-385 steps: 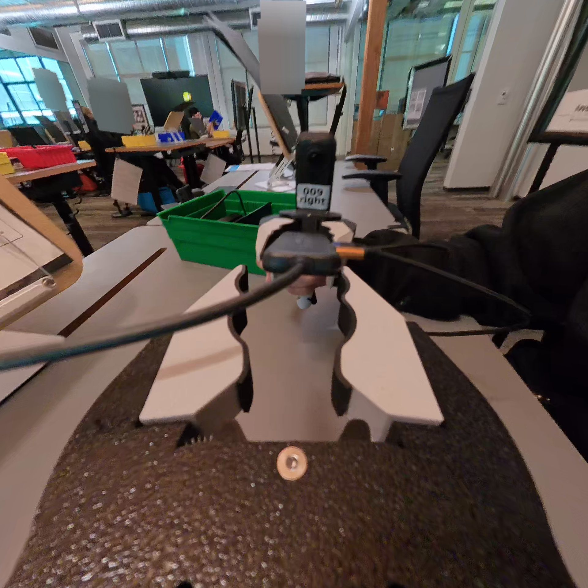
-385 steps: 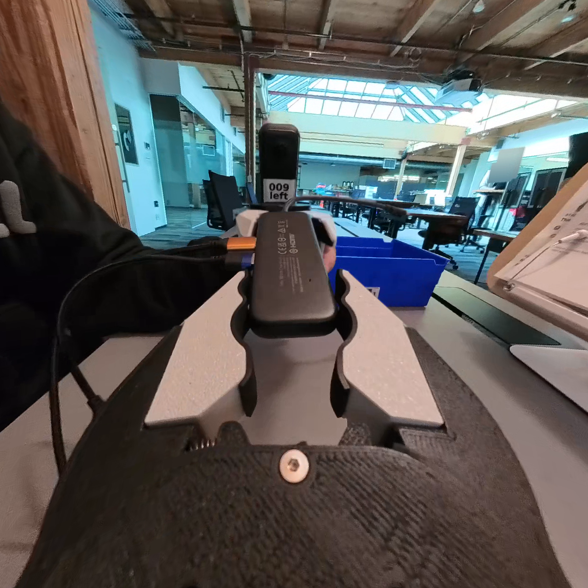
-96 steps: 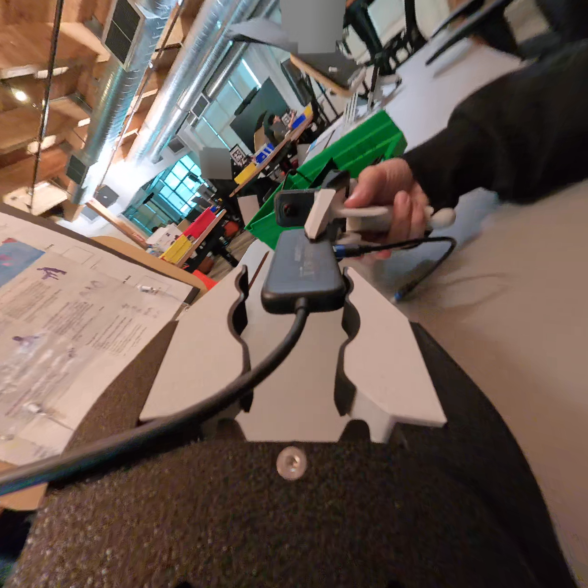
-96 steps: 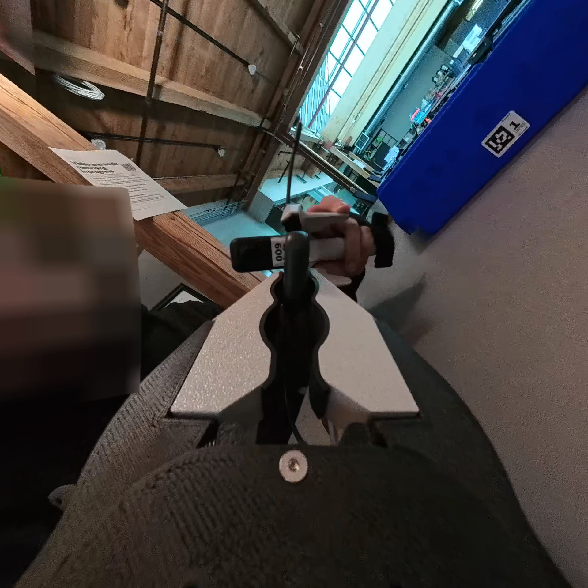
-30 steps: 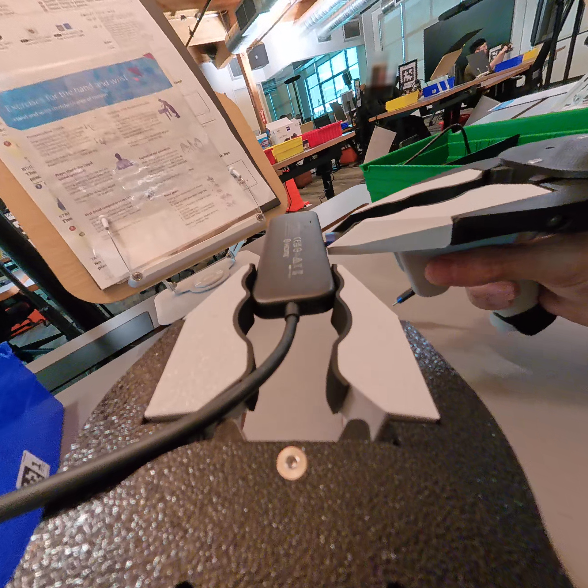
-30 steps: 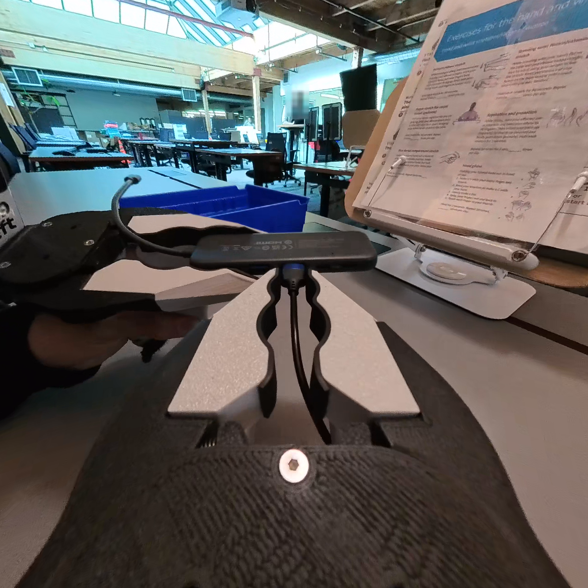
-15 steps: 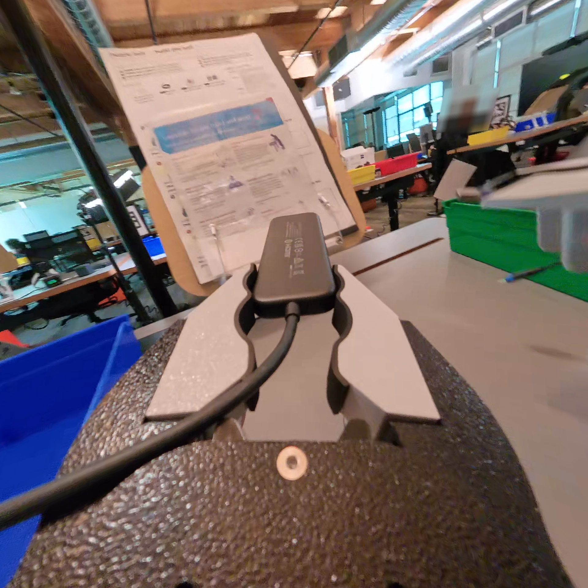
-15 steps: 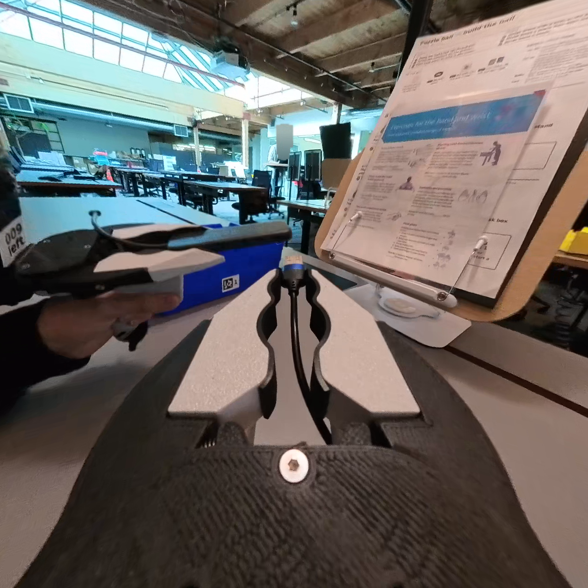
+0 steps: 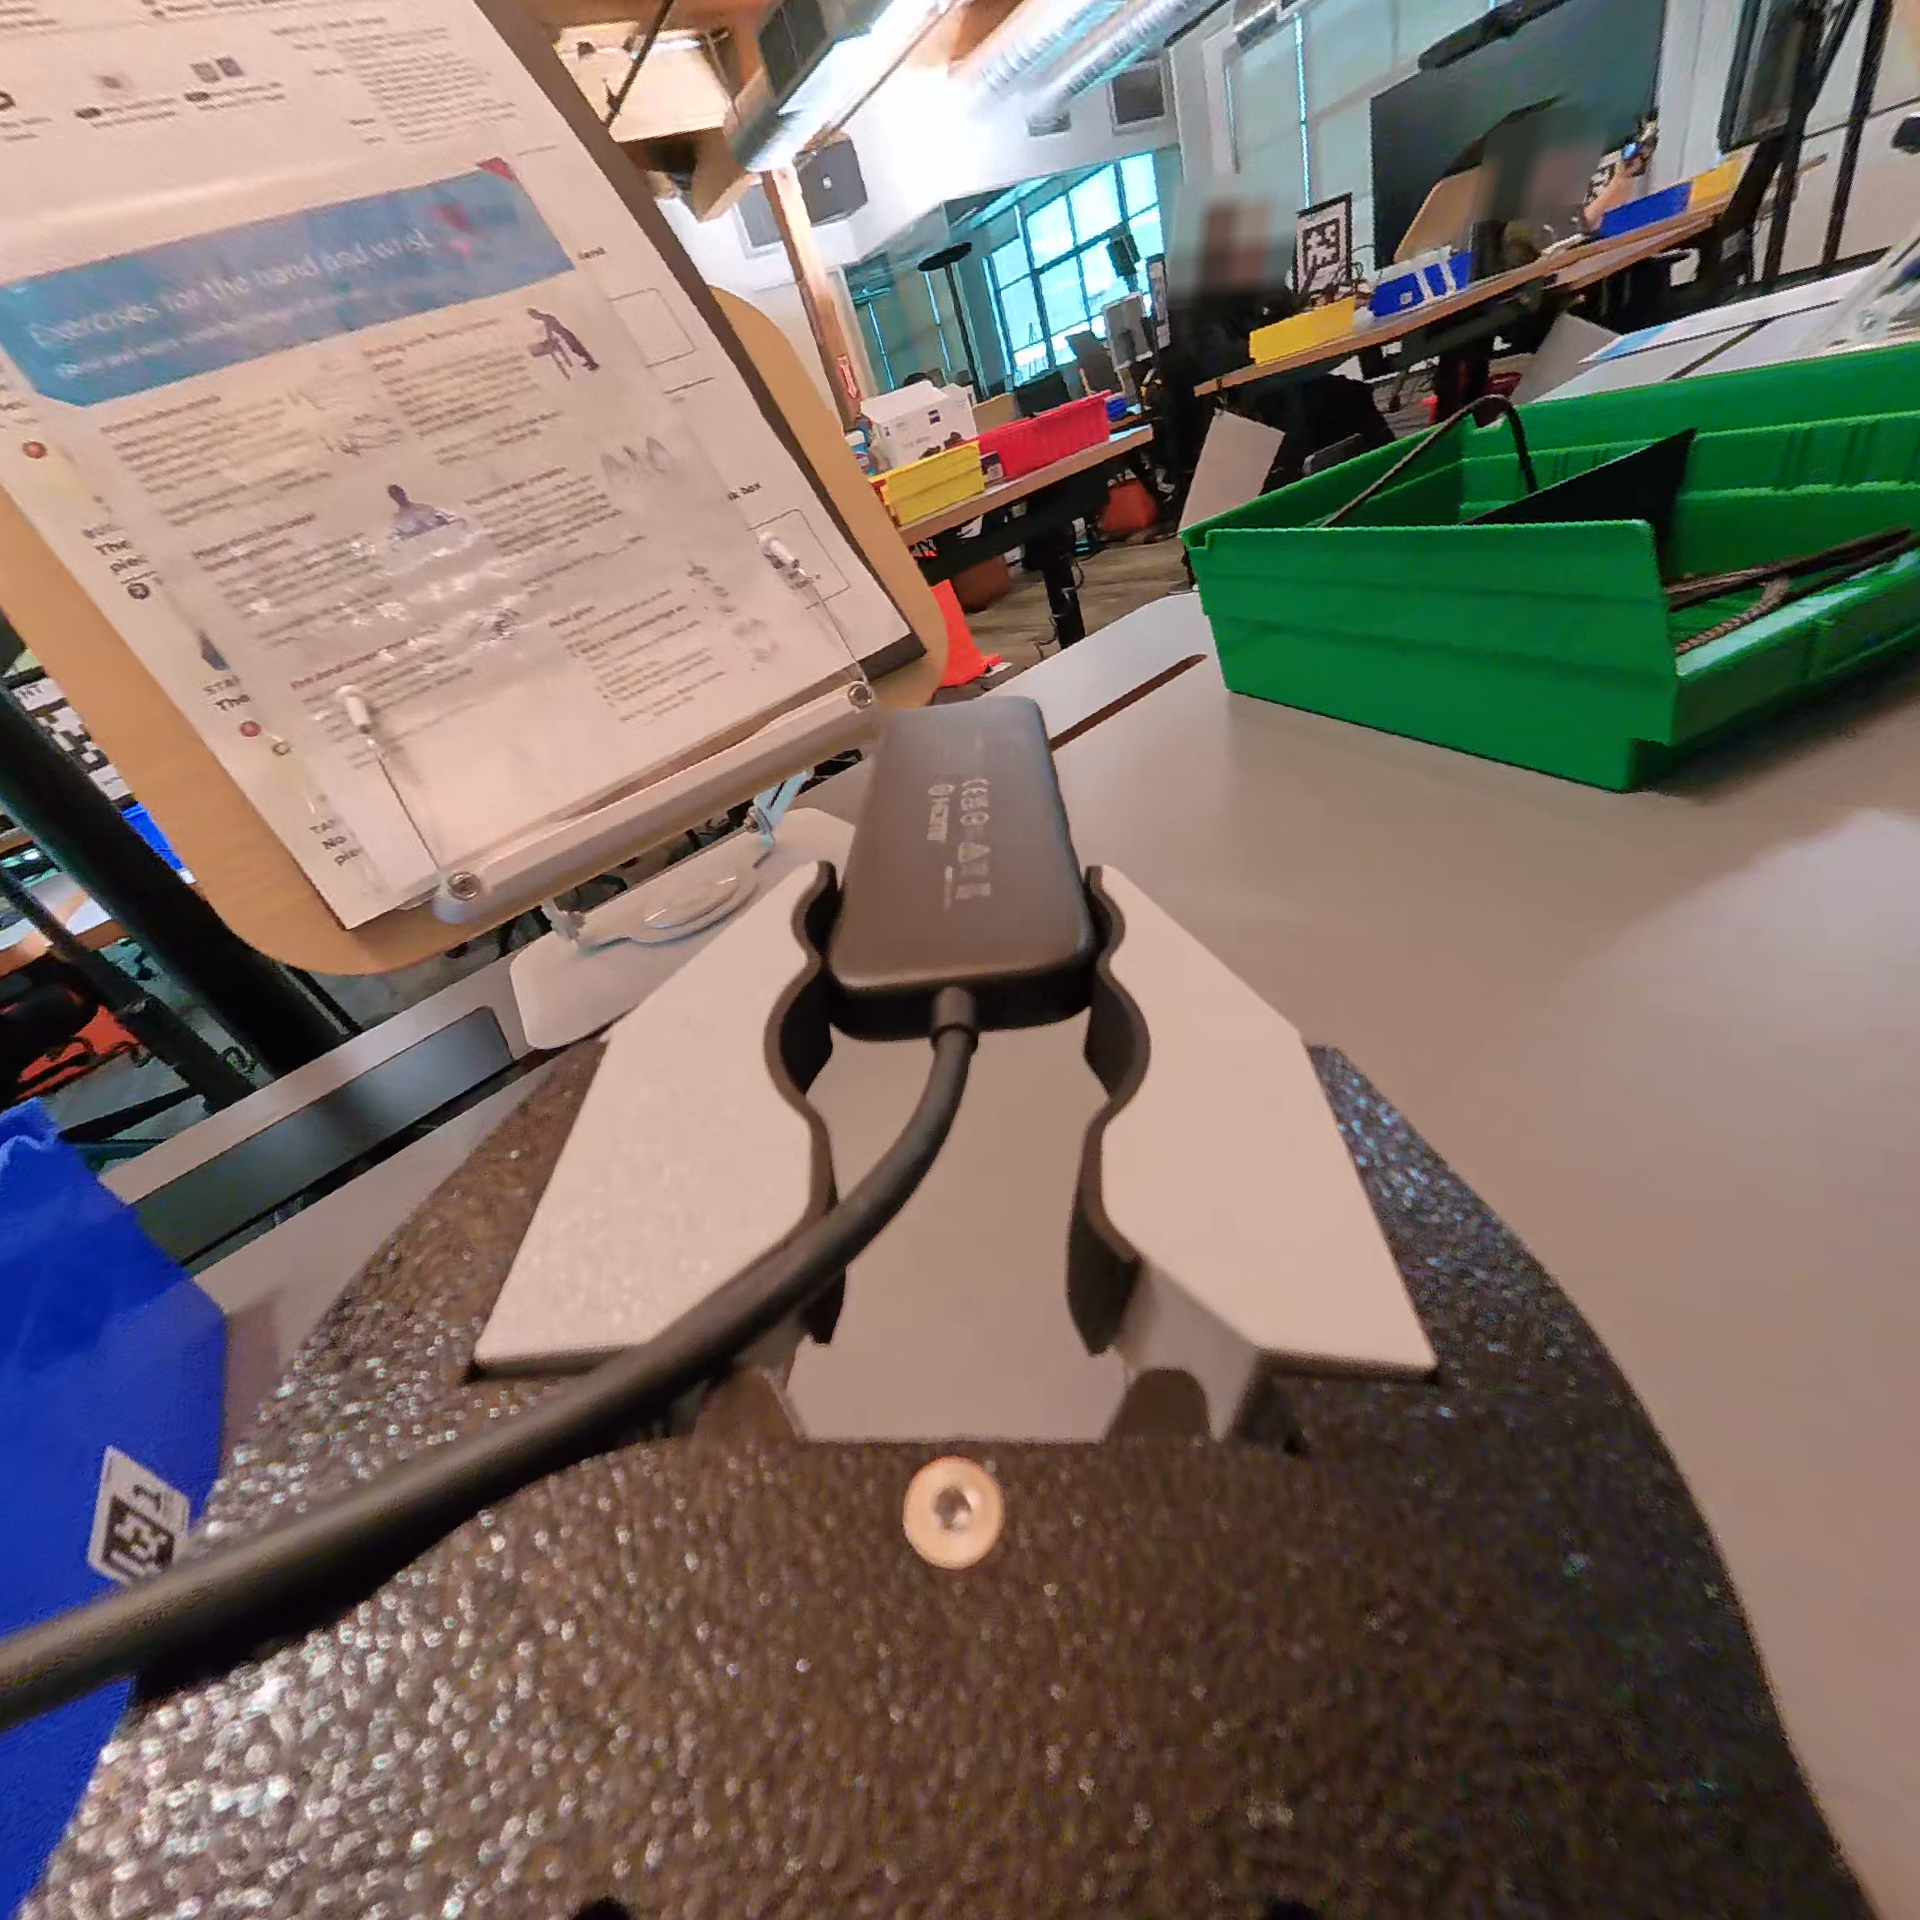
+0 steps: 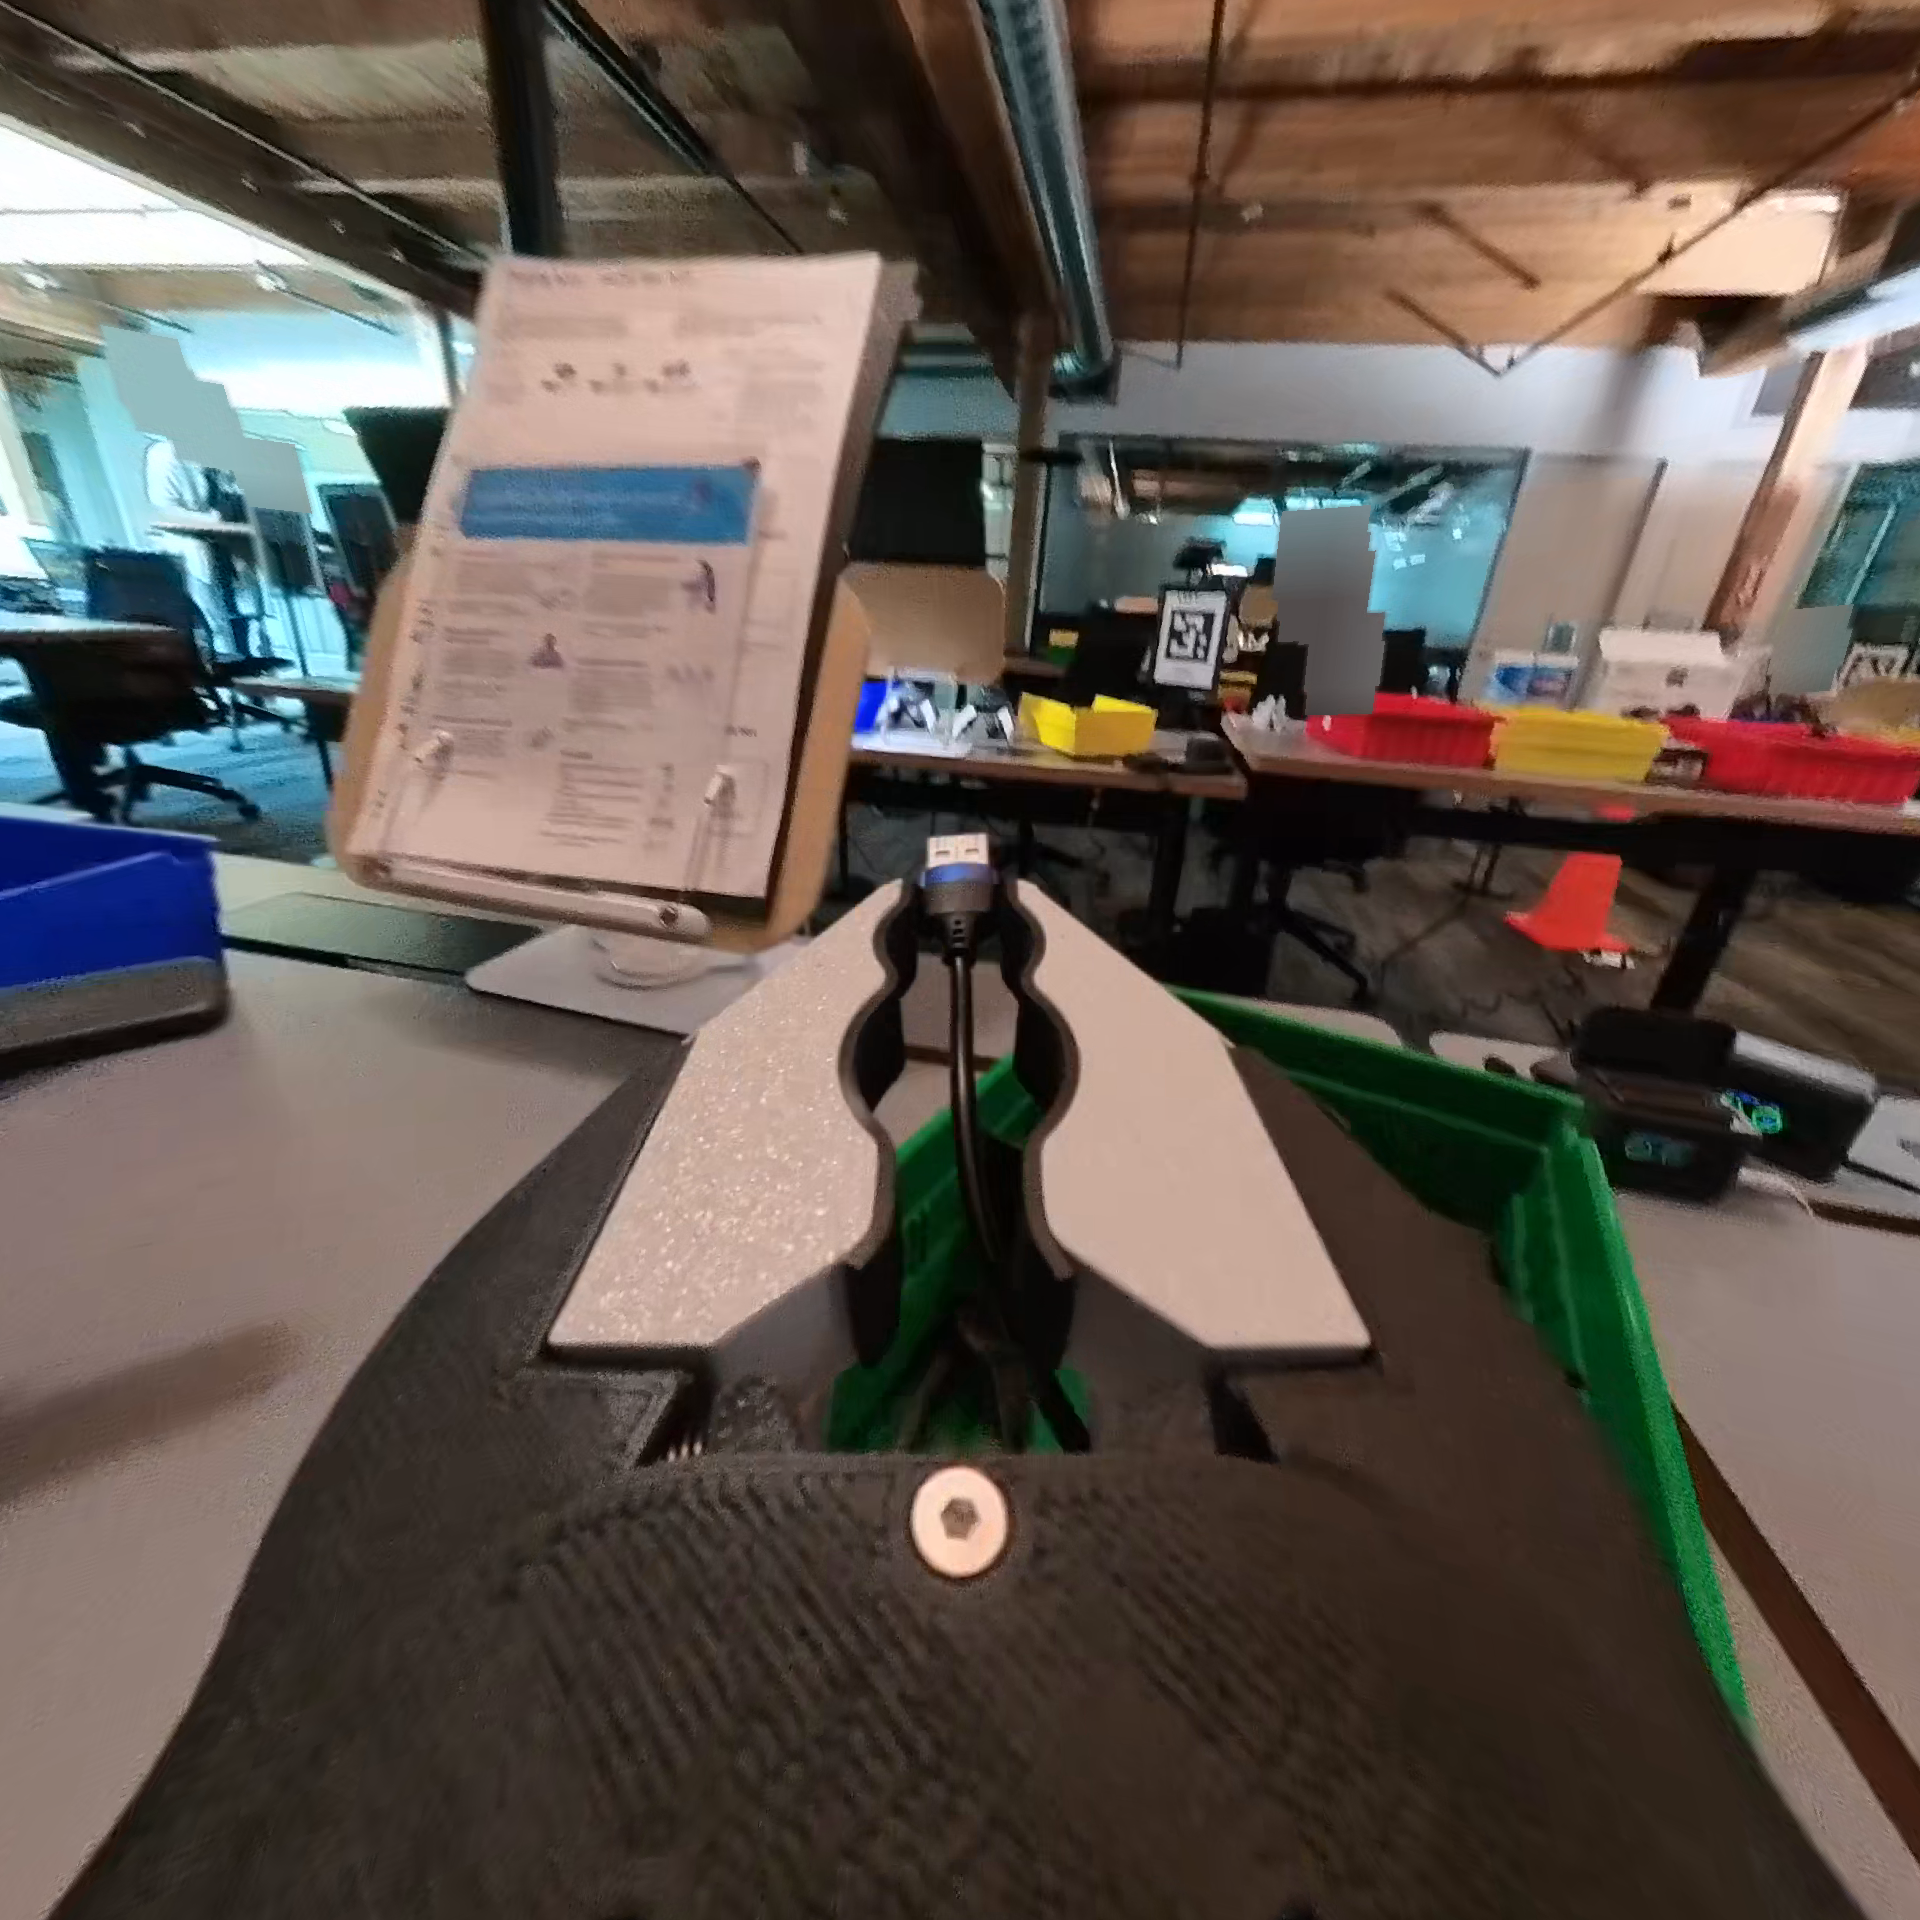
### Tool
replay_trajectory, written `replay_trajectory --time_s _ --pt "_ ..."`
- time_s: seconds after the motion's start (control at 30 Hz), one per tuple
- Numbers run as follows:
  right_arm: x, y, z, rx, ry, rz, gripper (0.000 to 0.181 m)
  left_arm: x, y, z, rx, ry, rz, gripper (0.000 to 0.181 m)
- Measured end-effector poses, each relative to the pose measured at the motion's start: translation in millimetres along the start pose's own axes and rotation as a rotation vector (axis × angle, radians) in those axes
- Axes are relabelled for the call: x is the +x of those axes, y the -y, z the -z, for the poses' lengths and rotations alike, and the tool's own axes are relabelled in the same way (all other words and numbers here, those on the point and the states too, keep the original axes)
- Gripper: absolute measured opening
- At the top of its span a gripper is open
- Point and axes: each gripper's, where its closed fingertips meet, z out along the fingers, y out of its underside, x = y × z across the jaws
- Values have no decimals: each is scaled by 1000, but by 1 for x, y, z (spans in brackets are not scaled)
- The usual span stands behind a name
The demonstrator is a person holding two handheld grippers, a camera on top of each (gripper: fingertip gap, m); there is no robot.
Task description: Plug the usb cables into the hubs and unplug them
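My left gripper [image 9: 961, 914] is shut on a flat dark grey USB hub [image 9: 961, 842], held above the grey table [image 9: 1507, 987]; the hub's thick black lead [image 9: 727, 1351] trails back to the left over the gripper. No cable is in the hub's ports. My right gripper [image 10: 958, 909] is shut on the black plug end of a USB cable [image 10: 956, 883] with a blue ring and a bare metal tip pointing forward. Its thin black cord [image 10: 966, 1091] runs down between the fingers, over the green bin [image 10: 1455, 1164]. Neither gripper shows in the other's view.
A tilted document stand with printed sheets [image 9: 395, 499] stands at the table's back; it also shows in the right wrist view [image 10: 613, 644]. A green bin [image 9: 1558, 613] with cables is right, a blue bin [image 9: 83, 1351] left [image 10: 94, 894]. Black cases [image 10: 1704, 1101] sit far right.
The blue-ringed plug has come out of the hub and the two grippers have moved apart. The right gripper has swung right, over the green bin; the left has turned back toward the stand.
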Motion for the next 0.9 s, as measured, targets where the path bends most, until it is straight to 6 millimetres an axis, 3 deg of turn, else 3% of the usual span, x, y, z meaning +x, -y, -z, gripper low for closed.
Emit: replay_trajectory --time_s 0.17,0.23,0.3,0.37,0.43,0.5,0.63,0.7,0.8,0.9 --pt "12 -85 -22 -294 -27 2 14 5 -2 -1 -11 -22 -12 45" --pt "14 -102 -25 -366 -39 5 35 5 -4 -2 -18 -25 -2 45" --pt "19 -96 -24 -350 -67 -8 63 4 -6 -2 -21 -27 12 45" --pt "23 -81 -20 -292 -78 -52 76 4 -6 -2 -26 -30 22 45" --pt "13 -60 -16 -210 -19 -158 79 7 -6 -3 -25 -47 26 45" --pt "-24 -41 -16 -170 162 -309 74 13 -3 -2 -1 -89 18 45" --pt "-152 -21 3 -291 828 -654 64 39 19 7 160 -222 -89 44" --pt "-197 -34 16 -406 1024 -682 72 54 28 14 236 -273 -201 45" --pt "-248 -56 41 -572 1262 -659 78 77 36 27 321 -366 -345 44" --pt "-271 -67 64 -648 1416 -635 81 95 40 38 372 -474 -401 45"
